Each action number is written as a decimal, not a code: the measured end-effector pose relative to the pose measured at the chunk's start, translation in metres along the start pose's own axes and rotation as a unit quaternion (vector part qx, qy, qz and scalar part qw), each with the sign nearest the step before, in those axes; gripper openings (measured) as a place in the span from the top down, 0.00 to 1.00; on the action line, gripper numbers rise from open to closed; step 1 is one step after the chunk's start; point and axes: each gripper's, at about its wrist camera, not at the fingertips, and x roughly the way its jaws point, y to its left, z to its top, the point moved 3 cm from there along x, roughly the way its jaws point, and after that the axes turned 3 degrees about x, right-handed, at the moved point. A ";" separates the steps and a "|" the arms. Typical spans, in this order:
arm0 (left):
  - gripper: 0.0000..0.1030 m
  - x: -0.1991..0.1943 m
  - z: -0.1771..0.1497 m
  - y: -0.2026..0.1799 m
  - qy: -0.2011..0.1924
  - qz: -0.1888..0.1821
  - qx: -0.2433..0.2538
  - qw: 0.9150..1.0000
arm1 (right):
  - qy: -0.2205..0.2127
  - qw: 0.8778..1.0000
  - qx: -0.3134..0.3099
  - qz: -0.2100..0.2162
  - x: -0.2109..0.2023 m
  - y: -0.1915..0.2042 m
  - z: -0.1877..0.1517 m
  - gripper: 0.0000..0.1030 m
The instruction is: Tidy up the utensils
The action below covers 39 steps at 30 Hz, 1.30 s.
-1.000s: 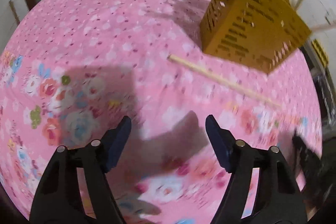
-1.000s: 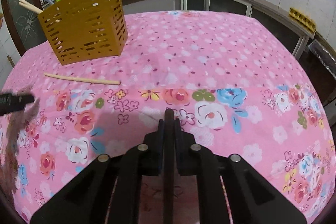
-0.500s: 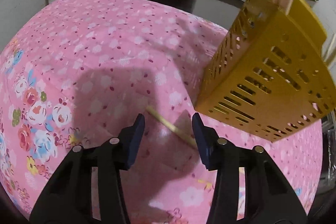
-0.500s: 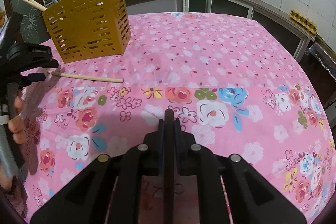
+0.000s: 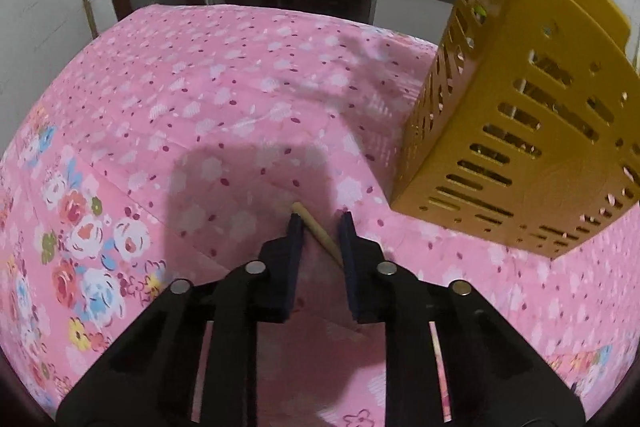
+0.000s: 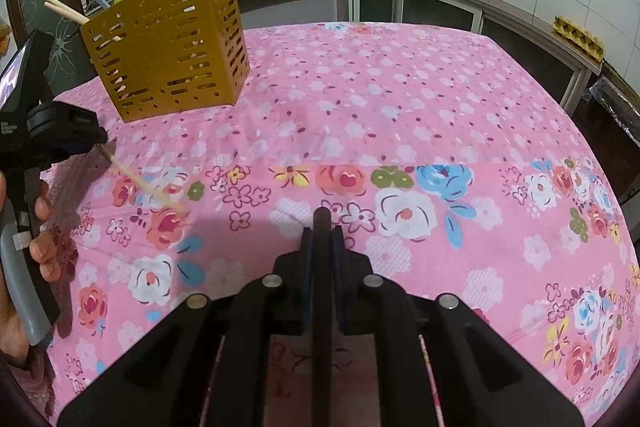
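Left gripper [image 5: 320, 223] has just been closing its jaws, and now they grasp a wooden chopstick [image 5: 318, 237] near its thick end. From the right wrist view, this chopstick [image 6: 138, 179] slants from the gripper down to the pink flowered tablecloth [image 6: 400, 115], where its far tip looks blurred. A hand [image 6: 40, 235] holds the handle of this gripper at the left edge of the picture. Just beside the left gripper stands a yellow slotted utensil holder [image 5: 532, 155], and several chopsticks [image 6: 64, 10] and other sticks are already inside it. Right gripper [image 6: 322, 227] is clenched on a dark rod-like thing [image 6: 322, 267], which I cannot identify, and it hangs over the tablecloth, well apart from the holder.
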 end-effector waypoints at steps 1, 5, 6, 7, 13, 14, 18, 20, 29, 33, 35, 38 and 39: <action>0.86 -0.002 -0.001 0.000 0.002 -0.002 0.008 1.000 | 0.000 1.000 0.000 0.000 0.000 0.000 0.000 0.91; 0.91 -0.009 -0.007 -0.002 0.018 -0.024 0.075 0.997 | 0.003 1.000 0.003 0.003 0.000 -0.001 0.000 0.91; 0.91 -0.011 -0.009 -0.001 0.021 -0.029 0.095 0.995 | 0.003 1.000 0.003 0.002 0.000 0.000 0.000 0.91; 0.92 -0.014 -0.012 -0.002 0.027 -0.040 0.130 0.990 | 0.004 1.000 0.003 0.002 0.000 0.000 0.000 0.91; 0.94 -0.034 -0.038 0.000 0.037 -0.072 0.262 0.962 | 0.011 1.000 0.007 0.011 0.000 0.003 0.000 0.91; 0.94 -0.037 -0.042 -0.001 0.037 -0.072 0.280 0.957 | 0.014 1.000 0.006 0.013 0.000 0.005 0.000 0.91; 0.94 -0.046 -0.056 0.002 0.042 -0.073 0.317 0.945 | 0.031 0.999 -0.011 0.002 0.001 0.012 0.001 0.91; 0.94 -0.048 -0.059 0.004 0.046 -0.073 0.322 0.943 | 0.048 0.999 -0.011 0.002 0.002 0.012 0.004 0.91; 0.95 -0.046 -0.051 0.000 0.074 -0.082 0.314 0.943 | 0.104 0.994 -0.024 -0.006 0.006 0.015 0.010 0.91; 0.96 -0.050 -0.049 -0.001 0.063 -0.096 0.295 0.949 | 0.091 0.996 -0.013 0.005 0.004 0.015 0.016 0.91; 0.96 -0.056 -0.049 -0.001 0.045 -0.099 0.288 0.951 | 0.068 0.997 -0.006 0.022 -0.003 0.018 0.021 0.91; 0.96 -0.069 -0.046 0.003 0.018 -0.114 0.266 0.957 | 0.022 0.999 -0.003 0.036 -0.017 0.027 0.030 0.91; 0.96 -0.072 -0.043 0.004 0.011 -0.117 0.260 0.958 | 0.006 0.999 -0.004 0.038 -0.022 0.031 0.033 0.91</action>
